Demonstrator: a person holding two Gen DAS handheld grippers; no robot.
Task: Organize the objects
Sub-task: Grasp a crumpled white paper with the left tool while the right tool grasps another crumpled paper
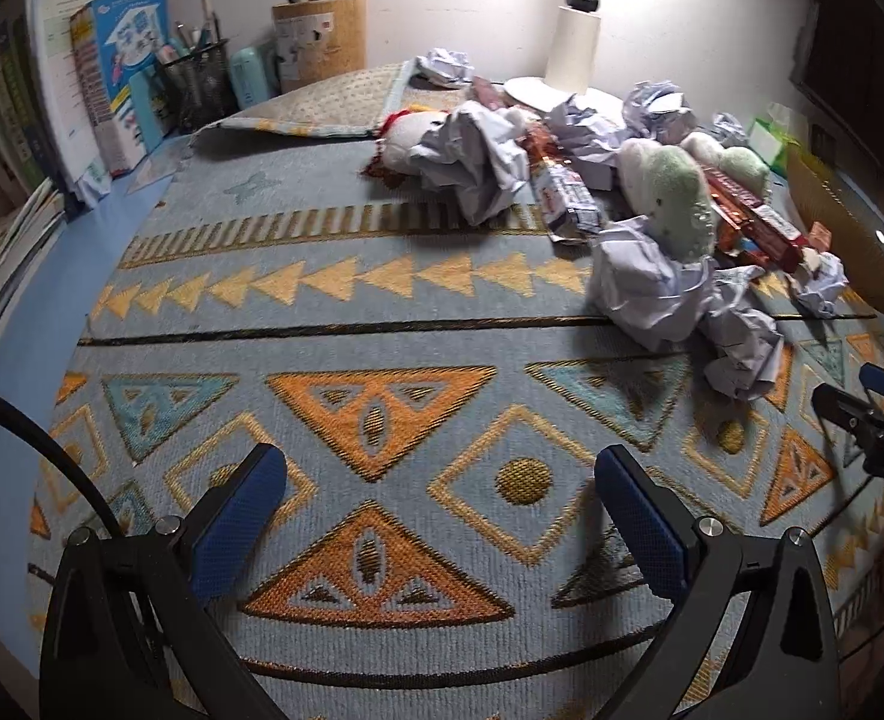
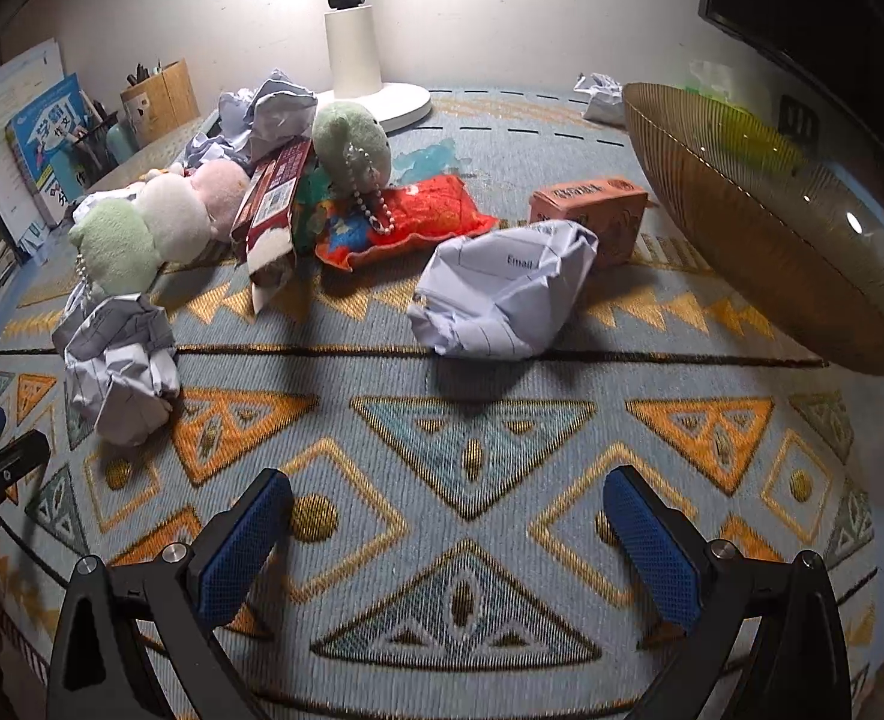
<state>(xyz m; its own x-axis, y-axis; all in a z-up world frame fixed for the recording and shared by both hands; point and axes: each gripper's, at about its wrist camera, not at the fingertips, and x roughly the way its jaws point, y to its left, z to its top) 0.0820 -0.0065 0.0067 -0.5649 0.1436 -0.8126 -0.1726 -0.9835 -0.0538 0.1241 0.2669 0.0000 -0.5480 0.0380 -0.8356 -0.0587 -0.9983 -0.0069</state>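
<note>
A heap of clutter lies on the patterned mat (image 1: 345,300): crumpled paper balls (image 2: 505,294) (image 1: 652,288), green plush toys (image 2: 351,144) (image 1: 676,198), a red snack packet (image 2: 417,222), a dark red carton (image 2: 270,198) and a small orange box (image 2: 592,210). My left gripper (image 1: 442,468) hovers open over bare mat, left of the heap. My right gripper (image 2: 448,492) is open too, nothing between its fingers, with the big paper ball just beyond it. Each gripper shows at the edge of the other's view.
A brown woven bowl (image 2: 760,228) stands at the right. A white lamp base (image 2: 381,102) is at the back by the wall. Books (image 1: 117,78), a mesh pen cup (image 1: 195,84) and a wooden holder (image 1: 318,42) line the back left.
</note>
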